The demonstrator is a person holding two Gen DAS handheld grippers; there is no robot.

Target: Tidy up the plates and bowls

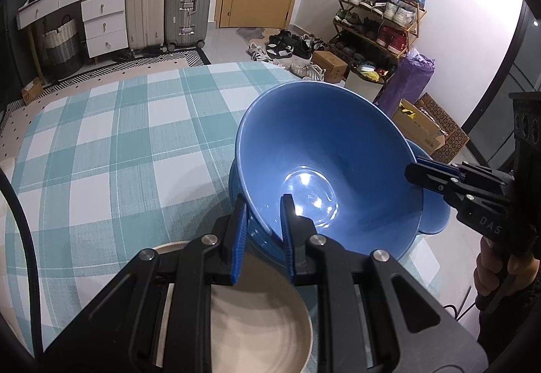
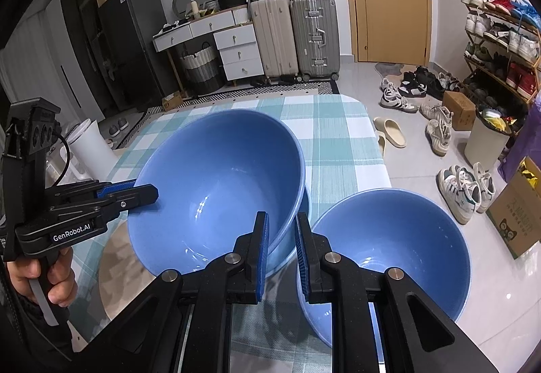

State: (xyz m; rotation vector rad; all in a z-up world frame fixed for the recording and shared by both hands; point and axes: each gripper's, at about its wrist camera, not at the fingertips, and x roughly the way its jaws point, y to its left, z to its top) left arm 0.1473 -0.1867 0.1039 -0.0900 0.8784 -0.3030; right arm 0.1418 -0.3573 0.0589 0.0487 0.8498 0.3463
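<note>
A large blue bowl [image 1: 321, 143] [image 2: 216, 177] is tilted over a second blue bowl [image 1: 233, 185] [image 2: 290, 253] that sits under it on the checked tablecloth [image 1: 118, 136]. My left gripper [image 1: 264, 204] [image 2: 145, 191] is shut on the top bowl's rim, one finger inside and one outside. My right gripper [image 2: 281, 219] [image 1: 414, 170] is shut on the same bowl's rim on the opposite side. A third blue bowl [image 2: 389, 244] [image 1: 436, 214] stands just to the right, by the table's edge. A beige dish [image 1: 257, 322] lies below my left gripper.
The table's right edge [image 2: 382, 170] drops to a floor strewn with shoes [image 2: 460, 190], a cardboard box [image 2: 520, 214] and a white bin [image 2: 483, 143]. A white container [image 2: 88, 143] stands off the table's left side. A hand [image 2: 37, 271] holds the left gripper's grip.
</note>
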